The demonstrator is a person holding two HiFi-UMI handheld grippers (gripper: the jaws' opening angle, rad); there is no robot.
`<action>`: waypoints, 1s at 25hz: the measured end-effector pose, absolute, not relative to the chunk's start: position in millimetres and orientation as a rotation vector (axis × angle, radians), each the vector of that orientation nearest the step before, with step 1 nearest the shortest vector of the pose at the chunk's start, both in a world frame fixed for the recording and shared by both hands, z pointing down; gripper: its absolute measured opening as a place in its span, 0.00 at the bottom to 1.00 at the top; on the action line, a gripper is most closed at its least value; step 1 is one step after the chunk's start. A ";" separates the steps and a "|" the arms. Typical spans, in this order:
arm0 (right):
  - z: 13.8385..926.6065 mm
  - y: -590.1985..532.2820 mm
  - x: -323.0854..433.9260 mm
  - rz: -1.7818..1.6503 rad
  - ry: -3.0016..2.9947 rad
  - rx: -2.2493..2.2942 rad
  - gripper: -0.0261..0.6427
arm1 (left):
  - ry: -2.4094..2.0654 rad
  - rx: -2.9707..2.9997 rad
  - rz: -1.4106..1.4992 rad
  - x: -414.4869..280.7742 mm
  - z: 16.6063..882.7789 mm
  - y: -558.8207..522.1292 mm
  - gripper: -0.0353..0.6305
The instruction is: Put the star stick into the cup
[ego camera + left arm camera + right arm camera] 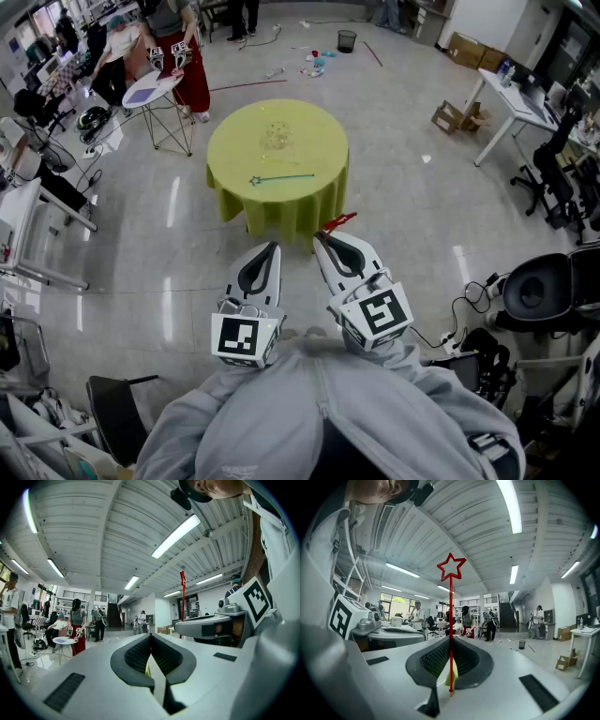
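Yellow-clothed round desk (277, 187) well ahead.
Right tool (321, 239) pinches thin red star stick (451, 611) low down, so it may swing; left tool (272, 248) clenched empty.

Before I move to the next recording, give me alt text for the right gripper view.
The right gripper is shut on a thin red star stick that stands upright, its outlined star against the ribbed ceiling. The left gripper sits at left; people stand in a workshop behind.
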State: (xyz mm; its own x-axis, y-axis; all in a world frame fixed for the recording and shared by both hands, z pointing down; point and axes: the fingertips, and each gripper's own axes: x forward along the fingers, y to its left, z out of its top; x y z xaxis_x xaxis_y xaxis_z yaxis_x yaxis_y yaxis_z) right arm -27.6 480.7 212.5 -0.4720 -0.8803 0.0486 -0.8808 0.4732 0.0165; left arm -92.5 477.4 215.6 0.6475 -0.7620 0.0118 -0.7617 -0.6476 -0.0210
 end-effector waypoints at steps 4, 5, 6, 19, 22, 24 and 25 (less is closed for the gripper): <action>213.2 476.1 -28.1 0.000 -2.655 1.588 0.10 | 1.321 -2.839 -0.035 -94.2 218.4 473.6 0.08; 212.8 475.7 -27.0 0.003 -2.658 1.588 0.10 | 1.324 -2.839 -0.034 -92.9 218.3 473.6 0.08; 212.0 475.3 -25.6 0.009 -2.661 1.589 0.10 | 1.327 -2.839 -0.035 -91.1 218.1 473.6 0.08; 220.0 463.4 8.2 0.041 -2.743 1.516 0.10 | 1.389 -2.815 -0.027 -55.0 225.2 459.1 0.08; 224.9 460.2 12.5 0.052 -2.756 1.487 0.10 | 1.411 -2.818 -0.036 -50.2 230.1 458.4 0.08; 228.5 456.1 14.1 0.062 -2.757 1.475 0.10 | 1.425 -2.817 -0.046 -50.7 233.2 455.4 0.08; 229.8 453.1 14.5 0.065 -2.756 1.474 0.10 | 1.433 -2.816 -0.050 -52.1 234.6 452.6 0.08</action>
